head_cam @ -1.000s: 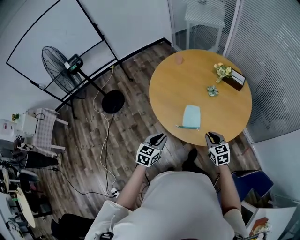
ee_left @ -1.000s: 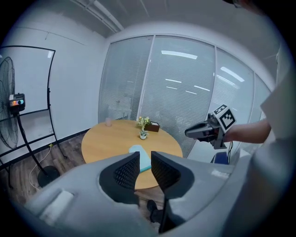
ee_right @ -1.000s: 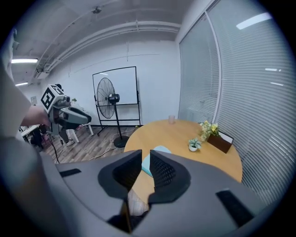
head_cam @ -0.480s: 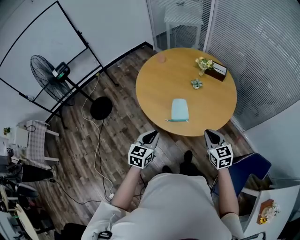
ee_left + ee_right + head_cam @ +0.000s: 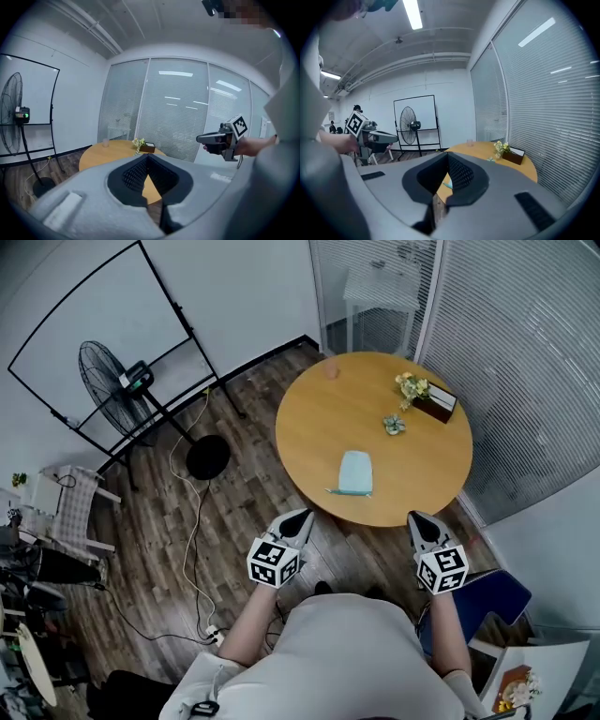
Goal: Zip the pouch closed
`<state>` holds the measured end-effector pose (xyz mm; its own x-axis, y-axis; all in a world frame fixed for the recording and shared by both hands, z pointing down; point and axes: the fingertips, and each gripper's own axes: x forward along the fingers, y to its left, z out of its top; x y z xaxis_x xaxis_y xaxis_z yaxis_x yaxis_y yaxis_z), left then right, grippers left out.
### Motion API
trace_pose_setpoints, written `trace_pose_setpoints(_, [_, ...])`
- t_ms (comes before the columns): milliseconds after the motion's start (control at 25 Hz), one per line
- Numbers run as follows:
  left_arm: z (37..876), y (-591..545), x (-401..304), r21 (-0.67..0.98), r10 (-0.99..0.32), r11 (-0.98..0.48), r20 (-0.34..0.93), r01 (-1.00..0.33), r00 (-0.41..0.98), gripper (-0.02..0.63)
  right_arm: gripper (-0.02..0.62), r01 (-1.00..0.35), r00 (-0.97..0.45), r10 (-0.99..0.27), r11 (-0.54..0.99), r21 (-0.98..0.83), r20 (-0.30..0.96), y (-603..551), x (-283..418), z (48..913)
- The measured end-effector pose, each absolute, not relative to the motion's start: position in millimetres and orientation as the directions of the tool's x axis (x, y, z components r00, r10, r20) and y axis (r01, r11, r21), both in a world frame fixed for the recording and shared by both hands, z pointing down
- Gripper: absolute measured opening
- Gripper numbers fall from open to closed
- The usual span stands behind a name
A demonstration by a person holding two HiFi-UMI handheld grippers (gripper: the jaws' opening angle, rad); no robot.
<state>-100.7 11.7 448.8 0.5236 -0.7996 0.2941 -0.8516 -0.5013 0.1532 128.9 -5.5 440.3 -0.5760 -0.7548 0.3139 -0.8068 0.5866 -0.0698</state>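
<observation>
The left claw point(image 5: 298, 519) and right claw point(image 5: 415, 521) hang in the air before the person's chest, level with each other. Both are off the near edge of the round surface point(image 5: 422, 465). In its own view, each claw's jaws stand together at the tips, with nothing between them.

The pouch point(image 5: 355, 472), pale blue, lies flat on the surface close to its near edge, well apart from both claws. A darker strip runs along its near end. From this height I cannot tell whether that is the zip, or whether the pouch is open or closed.

I judge that this fits 2 stages: claws on the way to an open pouch, or drawn clear of a zipped 1. What comes next depends on the zip's state, and that needs a closer look at the near end.
</observation>
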Motion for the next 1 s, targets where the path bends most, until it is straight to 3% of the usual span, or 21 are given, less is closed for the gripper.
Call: trace_pose_setpoints(1000, [421, 1, -69, 0.167, -0.834, -0.476, 0.227, -0.864, 0.503, 0.018, 0.003, -0.783, -0.607, -0.753, 0.621, -0.030, 0.256, -33, 166, 411])
